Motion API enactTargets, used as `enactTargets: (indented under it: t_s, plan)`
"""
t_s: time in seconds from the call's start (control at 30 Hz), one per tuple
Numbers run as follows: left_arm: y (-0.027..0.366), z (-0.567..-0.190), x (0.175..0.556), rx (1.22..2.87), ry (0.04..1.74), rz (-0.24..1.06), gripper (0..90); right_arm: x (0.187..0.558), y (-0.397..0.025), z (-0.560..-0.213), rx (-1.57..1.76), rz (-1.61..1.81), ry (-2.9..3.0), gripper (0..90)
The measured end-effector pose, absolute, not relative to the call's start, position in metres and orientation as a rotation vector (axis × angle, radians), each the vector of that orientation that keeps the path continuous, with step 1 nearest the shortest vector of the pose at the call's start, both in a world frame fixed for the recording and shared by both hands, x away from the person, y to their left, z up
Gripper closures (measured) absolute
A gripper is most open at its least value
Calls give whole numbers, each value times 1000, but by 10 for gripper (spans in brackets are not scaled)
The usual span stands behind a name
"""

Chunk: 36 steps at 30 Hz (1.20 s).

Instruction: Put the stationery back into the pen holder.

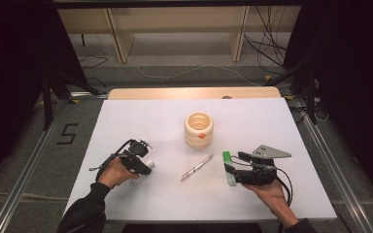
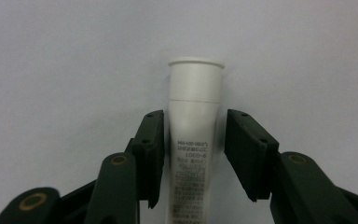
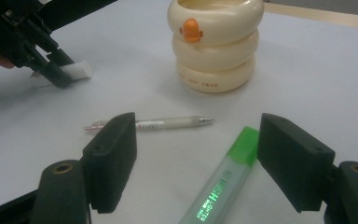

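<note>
My left gripper (image 2: 193,154) has its fingers (image 2: 151,149) spread around the white tube (image 2: 195,116): one touches or nearly touches its side, the other shows a gap, so nothing is gripped yet. The tube lies flat on the surface (image 1: 141,121), cap pointing away from my hand. My right gripper (image 3: 200,163) is also released, its fingers standing wide over the green highlighter (image 3: 223,182), which lies between them but off toward one side.

I think the main risk on the left is the round tube rolling or squirting forward if the fingers close unevenly. On the right, the off-centre highlighter could get nudged and spin away rather than be caught.

The pen (image 1: 196,168) lies between my two hands, and the cream holder (image 1: 198,129) stands beyond it, well apart from both. There is bare surface all around the holder; the near edge is close under my forearms.
</note>
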<state>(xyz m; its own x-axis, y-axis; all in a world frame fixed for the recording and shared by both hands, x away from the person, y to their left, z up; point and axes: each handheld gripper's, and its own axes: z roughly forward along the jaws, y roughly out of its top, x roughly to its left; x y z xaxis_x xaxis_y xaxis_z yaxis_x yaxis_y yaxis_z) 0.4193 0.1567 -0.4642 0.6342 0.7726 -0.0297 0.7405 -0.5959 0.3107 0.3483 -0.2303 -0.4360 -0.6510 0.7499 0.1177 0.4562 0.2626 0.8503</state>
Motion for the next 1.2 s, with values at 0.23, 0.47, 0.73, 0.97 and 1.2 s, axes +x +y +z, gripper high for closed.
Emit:
enactTargets:
  t_s: [0.23,0.47,0.73,0.97,1.2]
  plan:
    - [155,-463,421,2605,1207,164,667,349,-230,-436,1100,1340,2230,295]
    - [153,-462,420,2634,1165,173,685,349,-230,-437,1105,1335,2233,295]
    - [159,-450,420,2550,1157,186,689,349,-231,-436,1109,1340,2231,296]
    - [163,-441,420,2458,1153,196,689,349,-231,-437,1111,1341,2228,296]
    - [162,-425,418,2315,1124,237,689,349,-231,-437,1105,1345,2225,296]
